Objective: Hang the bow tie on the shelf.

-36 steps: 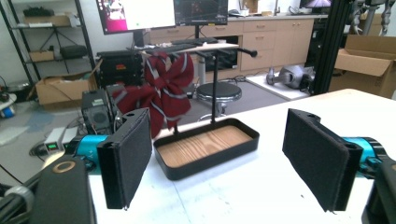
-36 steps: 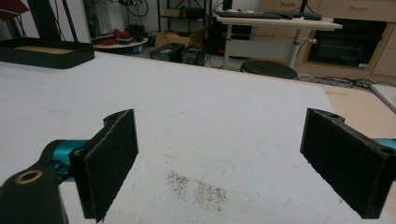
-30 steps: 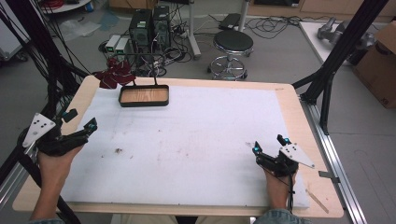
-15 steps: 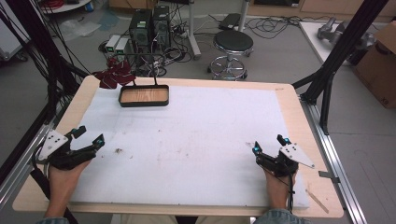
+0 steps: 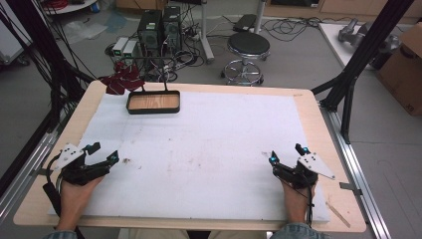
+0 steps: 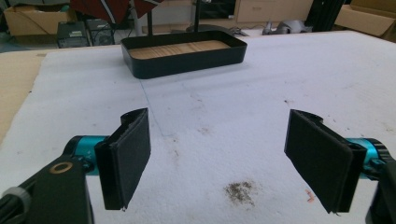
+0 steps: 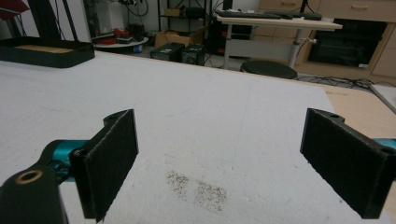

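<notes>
Black tray far end of white mat; left gripper, right gripper near end, both released, empty.

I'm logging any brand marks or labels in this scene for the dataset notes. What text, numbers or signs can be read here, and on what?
No text can be read in these pictures.
Black tray: no label or print on its wall.
Cardboard box at the right edge of the high view: a dark mark, too blurred to read.
Left gripper and right gripper: no markings seen.
Computer units on the floor: too small to tell.
</notes>
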